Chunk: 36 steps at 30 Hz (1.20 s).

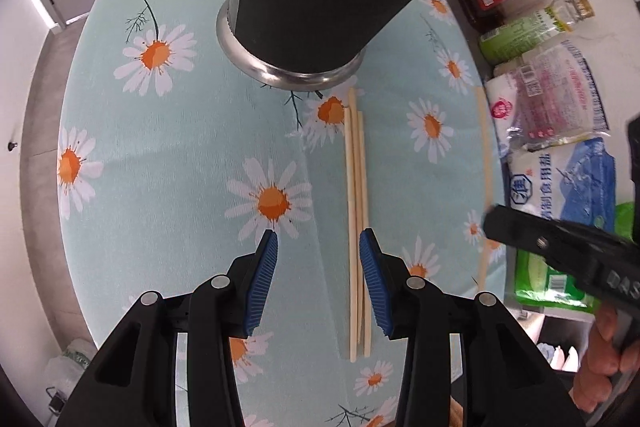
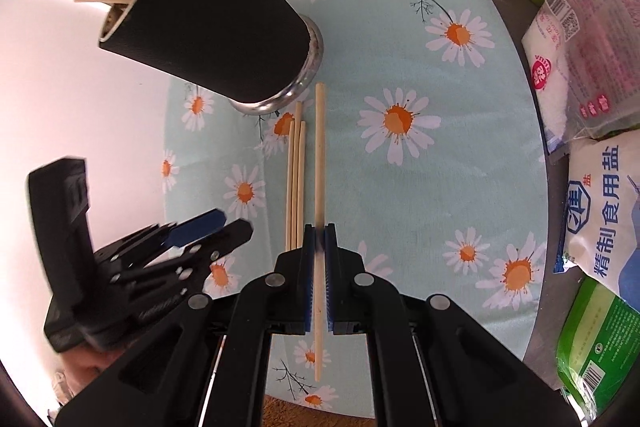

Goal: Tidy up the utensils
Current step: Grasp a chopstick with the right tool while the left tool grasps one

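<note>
- Right now my right gripper is clamped on a single chopstick, gripped nearer its near end, the long part sticking out towards the black holder.
- Three more chopsticks lie side by side on the daisy tablecloth, just left of the held one.
- My left gripper hangs unclenched and empty above that bundle.
- To do this well, I judge I should tip the stick upright and drop it in among those already in the holder.
- Risk: knocking the holder.

chopsticks on cloth: 3 | held chopstick: 1 | holder: 1
</note>
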Each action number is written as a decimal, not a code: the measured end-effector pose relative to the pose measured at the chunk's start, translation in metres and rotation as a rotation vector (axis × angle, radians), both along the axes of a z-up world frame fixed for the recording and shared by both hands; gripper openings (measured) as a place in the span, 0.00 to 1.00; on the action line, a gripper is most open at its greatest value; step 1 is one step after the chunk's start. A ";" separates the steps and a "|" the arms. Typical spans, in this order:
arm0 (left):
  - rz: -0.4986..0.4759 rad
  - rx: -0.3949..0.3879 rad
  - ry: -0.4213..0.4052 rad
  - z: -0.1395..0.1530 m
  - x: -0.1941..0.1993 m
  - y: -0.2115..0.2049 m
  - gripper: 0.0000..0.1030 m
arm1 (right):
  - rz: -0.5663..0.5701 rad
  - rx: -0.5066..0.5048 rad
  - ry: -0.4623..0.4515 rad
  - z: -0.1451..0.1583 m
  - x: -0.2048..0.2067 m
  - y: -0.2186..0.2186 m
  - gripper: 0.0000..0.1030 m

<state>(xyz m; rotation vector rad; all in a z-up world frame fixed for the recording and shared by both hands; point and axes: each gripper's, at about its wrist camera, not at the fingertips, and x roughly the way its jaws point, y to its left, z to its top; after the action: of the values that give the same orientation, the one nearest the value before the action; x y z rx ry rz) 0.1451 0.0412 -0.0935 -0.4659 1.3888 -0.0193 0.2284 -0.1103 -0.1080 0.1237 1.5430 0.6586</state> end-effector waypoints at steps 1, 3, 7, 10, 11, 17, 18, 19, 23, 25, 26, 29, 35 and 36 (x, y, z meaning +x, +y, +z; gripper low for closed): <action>-0.005 0.015 0.008 -0.002 0.002 -0.003 0.39 | -0.002 0.004 -0.010 0.001 0.000 -0.004 0.05; -0.020 0.039 0.012 -0.004 0.007 -0.011 0.39 | -0.007 0.011 -0.013 0.004 0.003 -0.017 0.05; -0.017 0.060 0.030 -0.014 0.015 -0.019 0.30 | -0.016 0.029 -0.002 0.003 0.006 -0.032 0.05; -0.013 0.062 0.044 -0.019 0.020 -0.021 0.25 | -0.019 0.040 0.003 0.002 0.011 -0.043 0.05; -0.016 0.066 0.045 -0.020 0.021 -0.024 0.25 | -0.019 0.042 0.003 0.001 0.011 -0.045 0.05; -0.035 0.121 0.064 -0.025 0.027 -0.033 0.21 | -0.016 0.058 0.015 -0.006 0.016 -0.052 0.05; -0.039 0.135 0.068 -0.026 0.028 -0.035 0.21 | -0.014 0.060 0.016 -0.006 0.016 -0.052 0.05; -0.042 0.148 0.068 -0.026 0.028 -0.036 0.20 | -0.012 0.063 0.017 -0.007 0.016 -0.052 0.05; -0.050 0.165 0.072 -0.026 0.031 -0.040 0.20 | -0.002 0.070 0.017 -0.007 0.016 -0.051 0.05; -0.057 0.172 0.076 -0.026 0.032 -0.042 0.20 | 0.001 0.073 0.015 -0.006 0.016 -0.050 0.05; -0.059 0.179 0.080 -0.027 0.033 -0.044 0.20 | 0.002 0.076 0.015 -0.006 0.017 -0.051 0.05; -0.066 0.205 0.086 -0.027 0.033 -0.051 0.20 | 0.003 0.087 0.011 -0.005 0.017 -0.051 0.05; -0.069 0.262 0.091 -0.029 0.038 -0.072 0.14 | -0.008 0.114 0.006 0.000 0.016 -0.055 0.05; -0.069 0.268 0.093 -0.030 0.039 -0.073 0.13 | -0.010 0.118 0.004 0.001 0.016 -0.055 0.05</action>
<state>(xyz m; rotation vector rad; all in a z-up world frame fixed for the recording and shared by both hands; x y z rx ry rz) 0.1837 -0.0320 -0.1231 -0.1973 1.4731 0.1325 0.2446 -0.1656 -0.1074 0.2218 1.5065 0.7417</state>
